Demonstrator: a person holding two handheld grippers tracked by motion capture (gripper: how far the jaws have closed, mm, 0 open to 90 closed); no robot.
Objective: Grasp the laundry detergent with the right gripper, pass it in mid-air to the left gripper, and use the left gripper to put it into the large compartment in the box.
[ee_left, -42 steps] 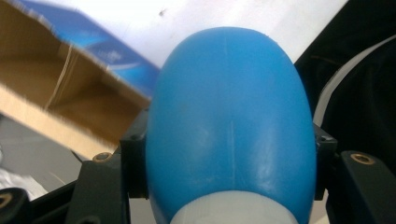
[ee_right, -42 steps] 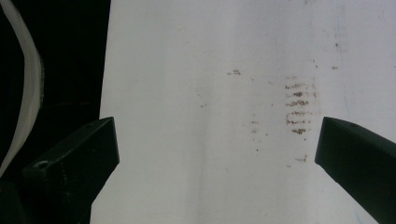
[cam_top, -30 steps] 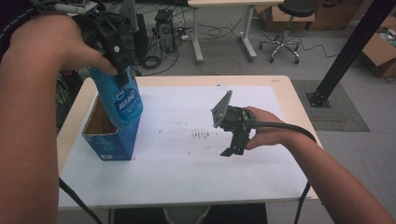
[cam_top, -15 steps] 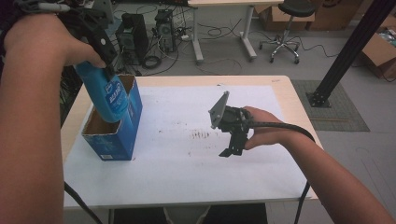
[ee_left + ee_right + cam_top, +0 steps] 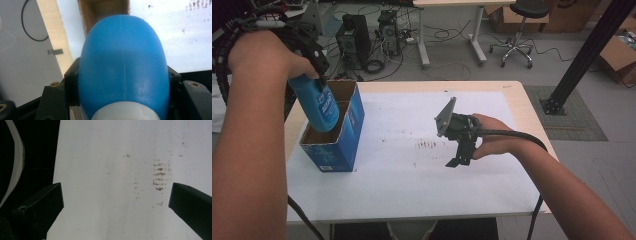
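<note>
My left forearm fills the left side of the high view and hides the table's (image 5: 412, 200) near left corner. My left hand (image 5: 259, 52) is raised over the table's left edge, wrist bent so the left gripper (image 5: 309, 75) points down and toward the table's middle. Most of that gripper's body is covered by my hand and its black cable; the jaws themselves I can hardly make out from above.

The left gripper is clamped on the blue bottle (image 5: 318, 102) near its white-capped end. In the left gripper view the bottle (image 5: 122, 67) bulges between the two black jaws, which press its sides, and it blocks nearly all that lies beyond. The bottle hangs base down, tilted, with its lower end inside the open top of the blue cardboard box (image 5: 334, 137); whether it touches the box's floor I cannot tell. The box stands upright near the table's left edge. Its printed label is too small to read.

Further right, faint brown smudges (image 5: 428, 145) mark the white tabletop near the centre.

My right hand (image 5: 492, 140) rests right of centre, forearm coming from the near right corner. The right gripper (image 5: 458, 161) points down at the tabletop, jaws spread wide with nothing between them; in the right gripper view bare white surface and the smudges (image 5: 161, 176) lie between them.
</note>
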